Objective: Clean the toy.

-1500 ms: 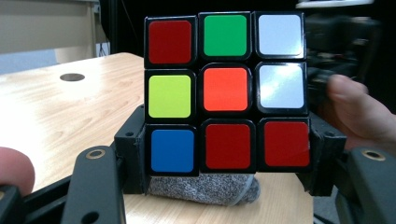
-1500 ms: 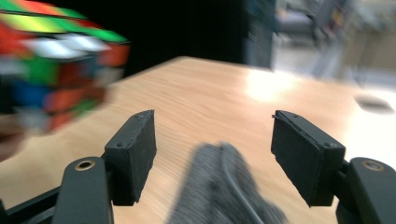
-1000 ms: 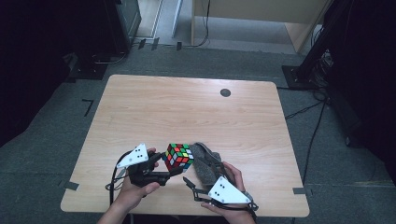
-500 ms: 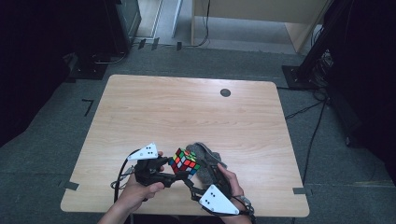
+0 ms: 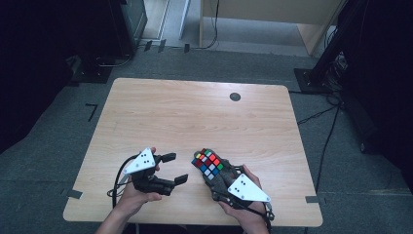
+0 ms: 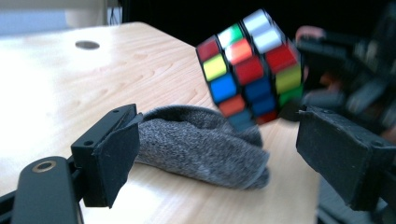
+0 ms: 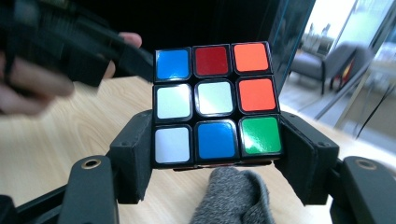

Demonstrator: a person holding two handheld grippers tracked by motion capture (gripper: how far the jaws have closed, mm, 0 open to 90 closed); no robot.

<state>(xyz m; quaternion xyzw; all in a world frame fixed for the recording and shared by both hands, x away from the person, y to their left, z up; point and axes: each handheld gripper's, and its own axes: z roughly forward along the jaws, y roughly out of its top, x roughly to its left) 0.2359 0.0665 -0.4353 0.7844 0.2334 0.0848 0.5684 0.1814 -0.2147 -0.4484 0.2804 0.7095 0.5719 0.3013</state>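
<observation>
**Cube clamped in the right gripper, left gripper apart beside it**

The puzzle cube (image 5: 208,163) sat near the front edge of the table (image 5: 195,112), right of centre, lifted off the wood. In the right gripper view its face (image 7: 217,105) showed blue, red and orange on top, two whites and an orange across the middle, and white, blue and green below. The right gripper (image 5: 218,171) had its two black jaws pressed against the cube's opposite sides, holding it tight. A grey knitted cloth (image 6: 201,147) lay crumpled on the tabletop just under the cube.

The left gripper (image 5: 174,168) was just beside the cube to its left, not touching it, its jaws spread wide with nothing between them. In the left gripper view the cube hung tilted above the cloth.

A small dark round disc (image 5: 235,96) sat in the far part of the tabletop, well apart from both hands.
</observation>
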